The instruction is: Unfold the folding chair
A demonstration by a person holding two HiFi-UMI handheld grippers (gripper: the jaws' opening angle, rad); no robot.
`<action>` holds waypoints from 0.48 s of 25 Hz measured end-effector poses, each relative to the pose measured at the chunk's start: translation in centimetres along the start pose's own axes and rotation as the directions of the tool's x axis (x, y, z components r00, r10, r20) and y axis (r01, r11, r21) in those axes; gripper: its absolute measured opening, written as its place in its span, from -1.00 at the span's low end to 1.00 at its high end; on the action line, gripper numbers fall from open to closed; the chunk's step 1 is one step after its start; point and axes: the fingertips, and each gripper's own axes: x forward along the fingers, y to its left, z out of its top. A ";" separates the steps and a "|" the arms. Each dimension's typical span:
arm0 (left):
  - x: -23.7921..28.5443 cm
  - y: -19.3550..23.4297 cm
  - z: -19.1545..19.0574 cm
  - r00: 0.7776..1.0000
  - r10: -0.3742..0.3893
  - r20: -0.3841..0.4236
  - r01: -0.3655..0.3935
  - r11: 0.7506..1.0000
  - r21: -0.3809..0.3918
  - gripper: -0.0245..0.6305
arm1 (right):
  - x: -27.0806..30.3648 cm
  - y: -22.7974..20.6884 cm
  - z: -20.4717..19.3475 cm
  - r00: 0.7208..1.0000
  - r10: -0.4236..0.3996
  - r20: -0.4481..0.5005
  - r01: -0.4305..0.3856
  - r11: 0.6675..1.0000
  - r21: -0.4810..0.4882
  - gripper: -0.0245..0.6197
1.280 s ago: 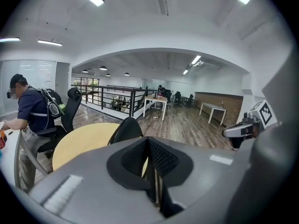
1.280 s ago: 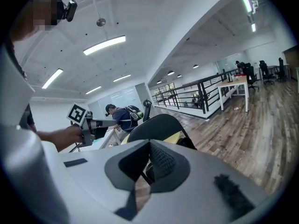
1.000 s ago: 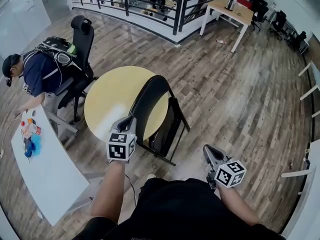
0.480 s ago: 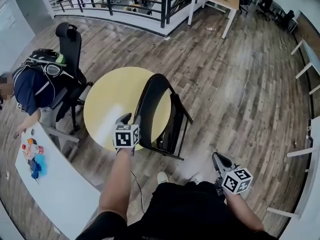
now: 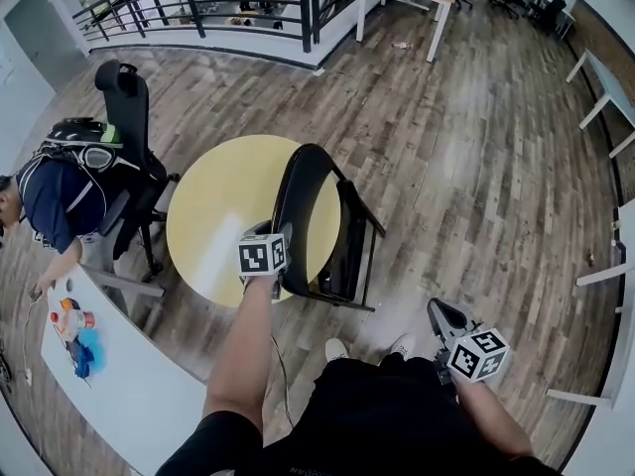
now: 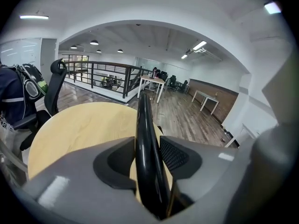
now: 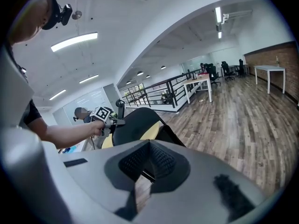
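Wood-plank floor (image 5: 476,167), open office, black railing (image 5: 198,3) across the top. Far left: white desk (image 5: 129,395) with a few small coloured items, and a person in a dark blue top (image 5: 50,201) leaning over it. Next to them is a black office chair (image 5: 129,97) with a backpack (image 5: 79,137) against it.

Centre: round yellow table (image 5: 223,216). The folding chair (image 5: 308,206) stands on the floor just right of the table, its backrest overlapping the table's edge from above. Legs are splayed and the seat panel is steeply tilted, not flat.

Left gripper (image 5: 276,236) is at the left rim of the chair's backrest. Its jaws have just been opening and stand wide, and the black rim runs up between them in the left gripper view.

Right gripper (image 5: 444,317) is low by the person's right side, well apart from the chair. Its jaws are closed together with nothing in them. White desk frames (image 5: 605,107) run along the right edge.
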 end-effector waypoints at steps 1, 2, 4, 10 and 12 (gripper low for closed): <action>0.1 0.0 0.0 1.000 -0.003 -0.003 0.003 1.000 -0.001 -0.40 | -0.1 0.0 0.0 1.000 -0.004 0.001 0.004 1.000 0.000 -0.94; 0.2 0.0 0.1 1.000 -0.003 -0.007 0.003 1.000 -0.001 -0.40 | -0.3 0.0 0.0 1.000 -0.008 0.003 0.008 1.000 0.001 -0.94; 0.2 0.0 0.1 1.000 -0.005 -0.016 0.005 1.000 -0.010 -0.41 | -0.6 -0.1 0.1 1.000 -0.020 0.008 0.020 1.000 0.004 -0.94; 0.2 0.1 -0.1 0.999 -0.015 -0.048 0.012 0.997 -0.070 -0.46 | -1.4 -0.6 0.4 0.999 -0.043 0.020 0.043 0.999 0.003 -0.94; 0.2 0.1 -0.2 0.998 -0.010 -0.056 0.006 0.997 -0.078 -0.47 | -1.6 -0.9 0.7 0.999 -0.046 0.028 0.046 0.999 -0.003 -0.94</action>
